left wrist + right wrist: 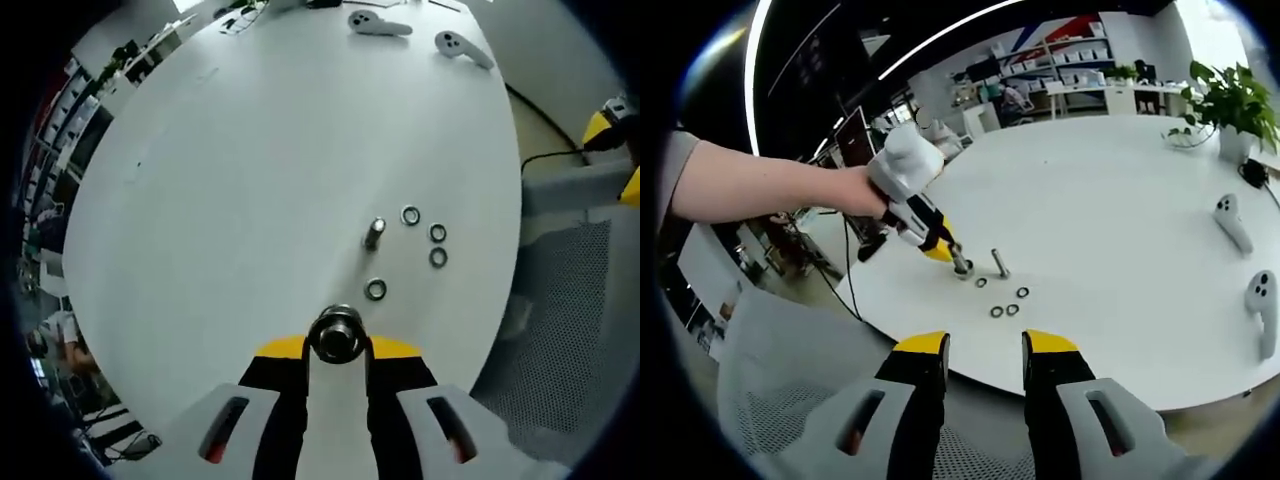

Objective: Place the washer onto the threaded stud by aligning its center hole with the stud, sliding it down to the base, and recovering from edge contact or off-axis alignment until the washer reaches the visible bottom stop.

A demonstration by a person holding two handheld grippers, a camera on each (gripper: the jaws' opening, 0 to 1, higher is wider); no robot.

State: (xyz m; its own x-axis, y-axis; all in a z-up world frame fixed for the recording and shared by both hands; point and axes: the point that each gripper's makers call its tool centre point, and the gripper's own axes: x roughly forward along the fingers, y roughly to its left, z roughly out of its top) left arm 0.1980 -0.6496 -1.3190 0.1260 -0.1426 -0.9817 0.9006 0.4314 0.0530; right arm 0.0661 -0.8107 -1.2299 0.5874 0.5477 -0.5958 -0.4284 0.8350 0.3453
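Left gripper view: left gripper (338, 338) clamps a washer (337, 333), stud (374, 233) at 1 o'clock, next centre its hole overhead; right gripper (985, 358) open, empty.

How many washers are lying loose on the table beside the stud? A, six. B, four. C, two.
B: four loose washers lie flat on the white table around the upright stud, while the left gripper holds another ring-shaped part.

Two white handheld controllers (1232, 222) lie on the white table (1120, 180). A potted plant (1232, 108) stands at its far edge. Shelving (1065, 55) lines the back wall.
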